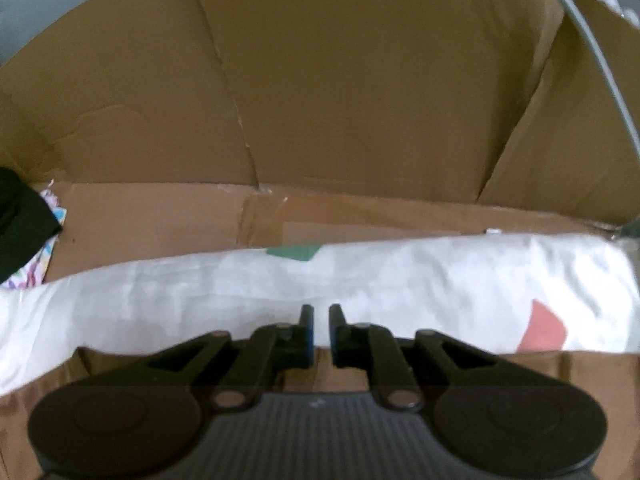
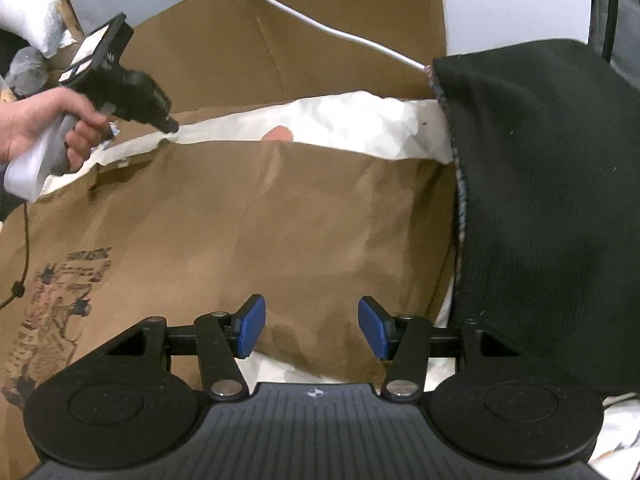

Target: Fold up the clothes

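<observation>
1. A white cloth with green and coral patches [image 1: 360,276] is seen lying in a long band across a brown cardboard sheet [image 1: 160,216] that carries everything; its ends are cut off at both frame edges in the left wrist view.
2. The left gripper [image 1: 321,320] is shown w/ jaws nearly closed, only a narrow gap between them; its tips are at the cloth's near edge. Whether fabric is pinched can't be told, since the edge is hidden behind the fingers.
3. In the right wrist view the same left gripper is seen held by a hand [image 2: 36,120], tip touching the cloth's edge.
4. The right gripper [image 2: 312,328] is wide open, nothing held, above a brown garment [image 2: 280,232] covering most of the cloth.
5. A black fabric piece [image 2: 540,200] hides the cloth's right end and the cardboard's right edge.
6. A dark print w/ lettering [image 2: 60,292] is on the garment's left part; the text is too blurred to be read.
7. A white cable [image 2: 320,26] runs over the upright cardboard at the back.
</observation>
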Motion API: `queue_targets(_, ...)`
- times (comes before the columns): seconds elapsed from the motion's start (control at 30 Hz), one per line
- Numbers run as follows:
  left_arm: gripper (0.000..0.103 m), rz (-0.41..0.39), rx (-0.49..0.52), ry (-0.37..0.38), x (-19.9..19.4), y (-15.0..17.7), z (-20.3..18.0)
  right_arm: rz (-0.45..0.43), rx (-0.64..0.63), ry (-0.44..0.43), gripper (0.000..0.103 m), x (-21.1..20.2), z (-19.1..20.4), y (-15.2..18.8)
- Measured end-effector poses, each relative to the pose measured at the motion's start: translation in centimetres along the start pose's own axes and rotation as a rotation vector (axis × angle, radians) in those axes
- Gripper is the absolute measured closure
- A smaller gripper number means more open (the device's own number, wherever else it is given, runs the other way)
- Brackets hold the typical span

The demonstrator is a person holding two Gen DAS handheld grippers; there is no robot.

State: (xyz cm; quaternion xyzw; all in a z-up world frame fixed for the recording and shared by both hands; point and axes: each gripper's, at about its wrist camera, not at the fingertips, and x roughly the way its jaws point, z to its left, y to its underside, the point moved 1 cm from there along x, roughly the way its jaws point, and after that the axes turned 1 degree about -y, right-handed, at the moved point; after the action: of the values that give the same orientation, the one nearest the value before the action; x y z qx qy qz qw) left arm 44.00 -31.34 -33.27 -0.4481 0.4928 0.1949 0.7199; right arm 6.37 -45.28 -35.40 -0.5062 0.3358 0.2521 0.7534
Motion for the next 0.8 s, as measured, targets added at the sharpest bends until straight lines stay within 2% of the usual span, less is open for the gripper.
queue_targets(0.2, 0.093, 0.003, 0.041, 0.062, -2.4, 0.8, -3.0, -0.026, 0.037, 0.038, 0.045, 0.2, 0.2, 0.9)
queue_targets(0.43, 0.092, -0.004, 0.165, 0.144, -3.6, 3.3, -9.7, -0.030, 0.074, 0.104, 0.046, 0.7, -0.8, 2.2)
queue_targets(0.5, 0.091, 0.017, 0.179, 0.168, -3.7, 4.5, -11.2, -0.022, 0.077, 0.123, 0.046, 0.8, -1.2, 2.9)
queue_targets(0.63, 0.091, 0.045, 0.224, 0.203, -4.2, 6.8, -13.7, -0.005, 0.023, 0.145, 0.055, 0.9, -1.5, 3.6)
queue_targets(0.8, 0.091, 0.073, 0.206, 0.225, -5.2, 9.7, -14.6, 0.018, -0.027, 0.186, 0.064, 0.9, -1.5, 3.6)
